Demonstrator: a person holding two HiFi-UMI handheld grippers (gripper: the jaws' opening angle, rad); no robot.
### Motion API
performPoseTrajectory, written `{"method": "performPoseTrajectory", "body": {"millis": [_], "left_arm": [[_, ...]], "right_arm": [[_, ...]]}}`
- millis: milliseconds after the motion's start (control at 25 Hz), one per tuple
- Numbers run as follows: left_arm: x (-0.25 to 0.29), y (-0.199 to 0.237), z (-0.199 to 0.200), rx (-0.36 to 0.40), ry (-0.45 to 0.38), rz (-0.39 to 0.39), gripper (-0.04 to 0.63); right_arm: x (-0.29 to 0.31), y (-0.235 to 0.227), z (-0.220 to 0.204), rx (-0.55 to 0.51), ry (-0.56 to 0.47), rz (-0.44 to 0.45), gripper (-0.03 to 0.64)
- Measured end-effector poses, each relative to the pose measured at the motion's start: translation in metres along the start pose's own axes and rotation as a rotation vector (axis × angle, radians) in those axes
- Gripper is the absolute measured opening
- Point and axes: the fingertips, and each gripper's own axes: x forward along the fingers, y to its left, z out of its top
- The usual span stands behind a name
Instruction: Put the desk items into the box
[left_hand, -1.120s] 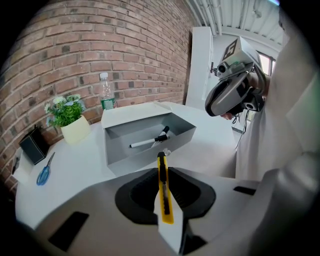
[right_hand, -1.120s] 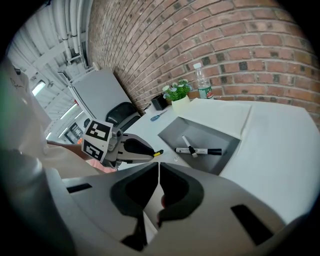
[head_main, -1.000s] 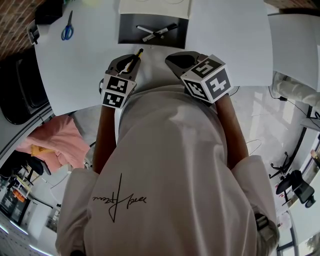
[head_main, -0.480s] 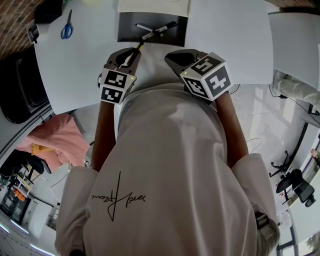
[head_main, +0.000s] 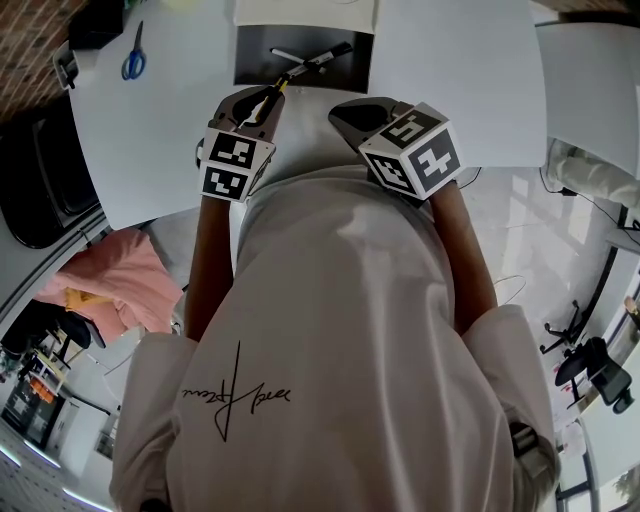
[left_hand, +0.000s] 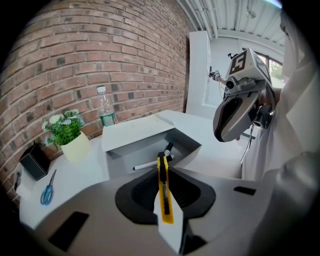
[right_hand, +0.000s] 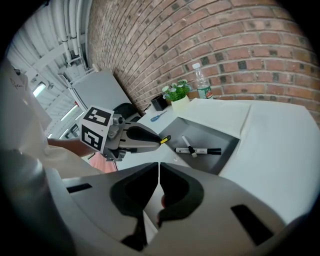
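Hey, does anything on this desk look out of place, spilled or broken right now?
Nothing stands out. The left tool grips a yellow utility knife near the open box, where two markers lie crossed. Blue scissors lie flat on the table; plant and bottle stand upright.

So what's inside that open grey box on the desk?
Two marker pens lie crossed on the floor of the box. Nothing else shows, but the white lid overhangs the far end, so that strip is hidden.
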Motion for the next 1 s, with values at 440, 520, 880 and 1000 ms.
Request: {"method": "performPoseTrajectory", "body": {"millis": [440,520,880,1000], "left_arm": [[0.008,0.010,0.017,-0.021,-0.019,-0.004,0.063],[0.010,0.010,0.021,-0.028,-0.026,-0.013,0.063],[0.020,0.018,0.025,-0.009,-0.011,-0.017,0.064],[0.024,0.020,0.027,-0.004,-0.004,-0.024,0.064]], "right_arm": [[-0.003,-0.006,-0.001,0.024,-0.002,-0.007,0.032],[-0.002,-0.006,-0.002,0.027,0.003,-0.005,0.032],[0.001,-0.009,-0.002,0.038,0.019,0.004,0.032],[0.002,-0.009,-0.002,0.046,0.020,0.005,0.032]]}}
